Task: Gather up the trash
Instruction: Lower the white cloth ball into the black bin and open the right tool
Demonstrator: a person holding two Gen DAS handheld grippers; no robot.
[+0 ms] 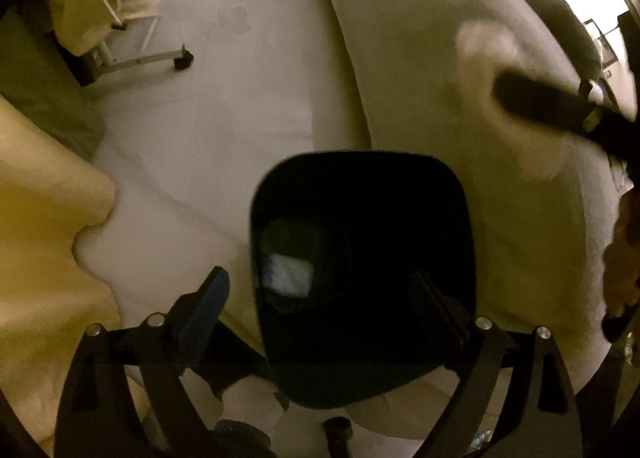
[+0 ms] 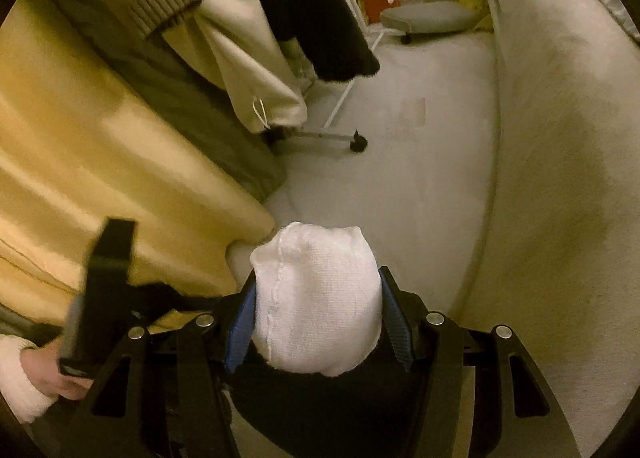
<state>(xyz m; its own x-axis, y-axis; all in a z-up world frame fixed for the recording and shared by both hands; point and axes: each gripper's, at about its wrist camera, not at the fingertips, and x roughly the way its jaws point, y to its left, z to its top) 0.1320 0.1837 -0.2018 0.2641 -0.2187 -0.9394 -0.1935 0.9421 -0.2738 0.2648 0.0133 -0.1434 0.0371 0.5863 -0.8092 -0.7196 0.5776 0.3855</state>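
Note:
A black bin (image 1: 360,194) stands on the pale floor, seen from above in the left wrist view. Something white and bluish (image 1: 286,274) lies inside it. My left gripper (image 1: 320,282) is open around the bin's left side: its left finger (image 1: 212,298) is outside the wall with a gap, and its right finger is over the dark inside. My right gripper (image 2: 316,278) is shut on a white crumpled cloth-like wad (image 2: 316,306). In the left wrist view that wad (image 1: 480,50) shows blurred at the upper right, away from the bin. The left gripper (image 2: 108,278) and a hand (image 2: 44,378) appear at the left.
Yellow fabric (image 2: 100,162) hangs at the left. A big off-white cushion (image 2: 560,178) fills the right. A wheeled clothes rack foot (image 2: 356,144) with hanging clothes (image 2: 256,58) stands behind on the pale carpet (image 2: 400,178). A grey round cushion (image 2: 428,18) lies far back.

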